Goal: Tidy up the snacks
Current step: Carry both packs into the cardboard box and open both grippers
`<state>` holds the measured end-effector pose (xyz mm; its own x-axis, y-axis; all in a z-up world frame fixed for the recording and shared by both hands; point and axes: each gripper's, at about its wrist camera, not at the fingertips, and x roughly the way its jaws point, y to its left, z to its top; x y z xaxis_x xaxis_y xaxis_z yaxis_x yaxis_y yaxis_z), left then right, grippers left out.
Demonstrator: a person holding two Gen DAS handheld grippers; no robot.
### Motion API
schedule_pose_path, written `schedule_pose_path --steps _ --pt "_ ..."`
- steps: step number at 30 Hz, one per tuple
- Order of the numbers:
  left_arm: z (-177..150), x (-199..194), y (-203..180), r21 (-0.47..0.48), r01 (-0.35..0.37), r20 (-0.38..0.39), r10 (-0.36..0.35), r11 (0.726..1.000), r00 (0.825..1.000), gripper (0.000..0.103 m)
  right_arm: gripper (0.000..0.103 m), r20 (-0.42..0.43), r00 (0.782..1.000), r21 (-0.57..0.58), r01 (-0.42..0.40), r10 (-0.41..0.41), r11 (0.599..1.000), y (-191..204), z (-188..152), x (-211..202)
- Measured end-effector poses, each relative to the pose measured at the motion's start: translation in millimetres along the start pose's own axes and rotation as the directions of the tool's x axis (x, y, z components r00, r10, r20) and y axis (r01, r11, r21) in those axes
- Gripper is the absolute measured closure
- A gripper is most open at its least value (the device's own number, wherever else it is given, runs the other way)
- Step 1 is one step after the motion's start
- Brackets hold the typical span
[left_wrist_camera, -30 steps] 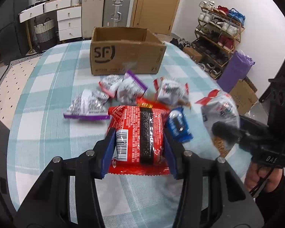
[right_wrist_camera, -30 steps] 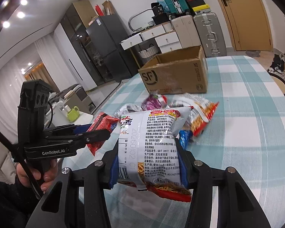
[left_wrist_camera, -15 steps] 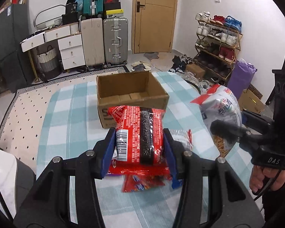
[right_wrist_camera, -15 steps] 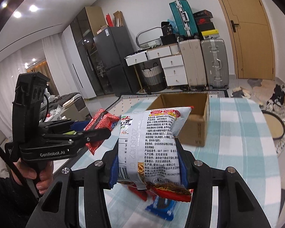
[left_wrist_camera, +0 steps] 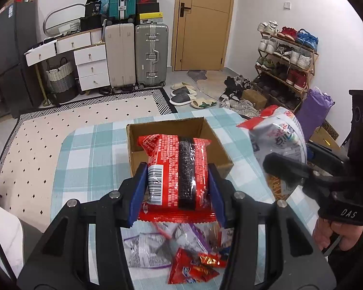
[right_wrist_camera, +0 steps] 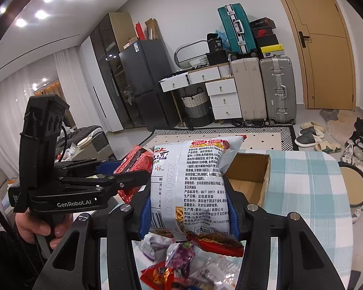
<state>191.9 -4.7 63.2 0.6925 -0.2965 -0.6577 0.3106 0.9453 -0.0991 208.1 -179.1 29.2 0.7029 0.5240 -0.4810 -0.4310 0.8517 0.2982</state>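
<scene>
My left gripper is shut on a red snack packet and holds it in the air in front of the open cardboard box on the checked table. My right gripper is shut on a white snack bag with a red end, held up to the right of the left one. The white bag shows at the right in the left wrist view, and the red packet at the left in the right wrist view. The box shows behind the white bag.
Several small snack packets lie on the table below both grippers; they also show in the right wrist view. The table's far edge lies just beyond the box. Suitcases, drawers and a shoe rack stand on the floor beyond.
Both grippers have risen from the table with their packets and moved forward towards the box. The loose packets now lie below them.
</scene>
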Motion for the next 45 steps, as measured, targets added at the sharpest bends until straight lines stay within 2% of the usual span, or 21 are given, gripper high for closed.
schedule_pose_path --steps 7,12,16,23,28,36,40,42,44,45 --pt "45 57 18 -0.035 0.005 -0.04 -0.006 0.999 0.999 0.058 0.053 -0.04 0.999 0.02 0.013 -0.012 1.0 -30 28 49" --pt "65 112 29 -0.064 0.009 -0.088 -0.014 0.998 0.996 0.058 0.053 -0.08 0.996 0.044 0.035 -0.031 0.998 -56 37 86" --pt "70 157 38 -0.074 0.019 -0.126 -0.028 0.997 0.992 0.058 0.053 -0.132 0.991 0.065 0.045 -0.037 0.997 -78 36 119" --pt "50 223 48 -0.088 0.039 -0.215 -0.057 0.995 0.975 0.058 0.053 -0.225 0.974 0.076 0.056 -0.038 0.995 -101 18 166" --pt "37 257 54 -0.093 0.035 -0.25 -0.058 0.995 0.967 0.058 0.053 -0.259 0.965 0.069 0.058 -0.038 0.996 -109 5 182" --pt "25 290 59 -0.104 0.016 -0.285 -0.045 0.994 0.958 0.058 0.049 -0.277 0.959 0.039 0.073 -0.059 0.997 -111 -2 199" --pt "25 291 63 -0.09 -0.027 -0.275 0.001 0.996 0.961 0.057 0.048 -0.254 0.964 0.023 0.083 -0.074 0.996 -108 0 195" --pt "25 288 59 -0.08 -0.022 -0.265 0.0 0.997 0.964 0.055 0.042 -0.243 0.967 0.025 0.086 -0.078 0.996 -108 1 190" --pt "23 278 58 -0.078 -0.029 -0.251 0.009 0.997 0.968 0.044 0.039 -0.225 0.971 0.028 0.093 -0.084 0.995 -108 3 181" --pt "22 270 57 -0.08 -0.028 -0.236 0.008 0.996 0.972 0.034 0.038 -0.216 0.973 0.032 0.091 -0.082 0.995 -107 4 176"
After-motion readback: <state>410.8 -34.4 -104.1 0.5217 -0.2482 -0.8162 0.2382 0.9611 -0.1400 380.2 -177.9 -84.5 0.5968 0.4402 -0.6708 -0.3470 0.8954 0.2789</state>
